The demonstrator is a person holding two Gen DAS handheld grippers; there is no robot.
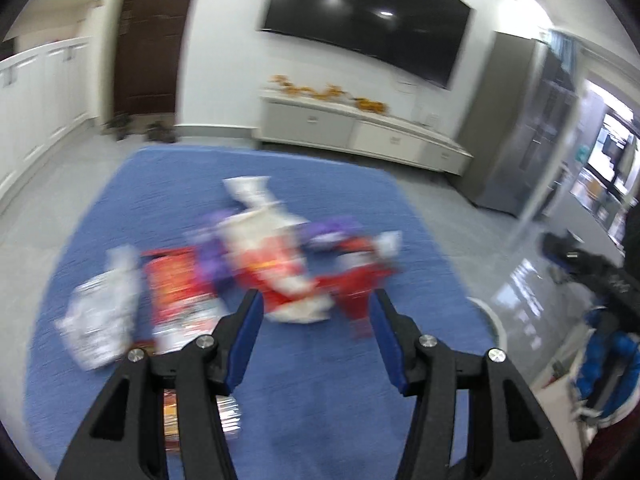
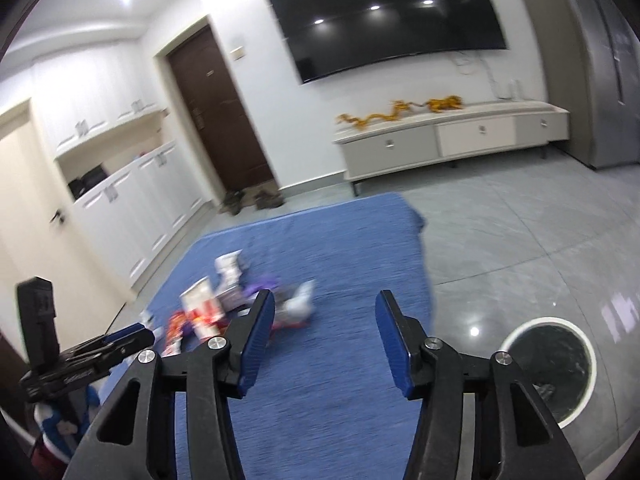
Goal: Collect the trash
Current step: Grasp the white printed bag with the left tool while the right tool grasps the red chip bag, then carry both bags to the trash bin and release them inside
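A pile of crumpled wrappers [image 1: 264,264], white, red, orange and purple, lies on a blue rug [image 1: 280,400]. My left gripper [image 1: 316,300] is open and empty, hovering just short of the pile's near edge. In the right wrist view the same pile [image 2: 224,308] lies ahead to the left on the rug [image 2: 340,400]. My right gripper [image 2: 324,300] is open and empty above the rug. A round white bin [image 2: 556,364] with a dark liner stands on the floor to its right. The left gripper [image 2: 136,334] shows at the left edge.
A low white TV cabinet [image 2: 452,140] stands under a wall TV [image 2: 384,12]. A brown door [image 2: 220,112] with shoes [image 2: 252,200] is at the far left. White cupboards [image 2: 132,196] line the left wall. A grey fridge [image 1: 528,136] stands on the right.
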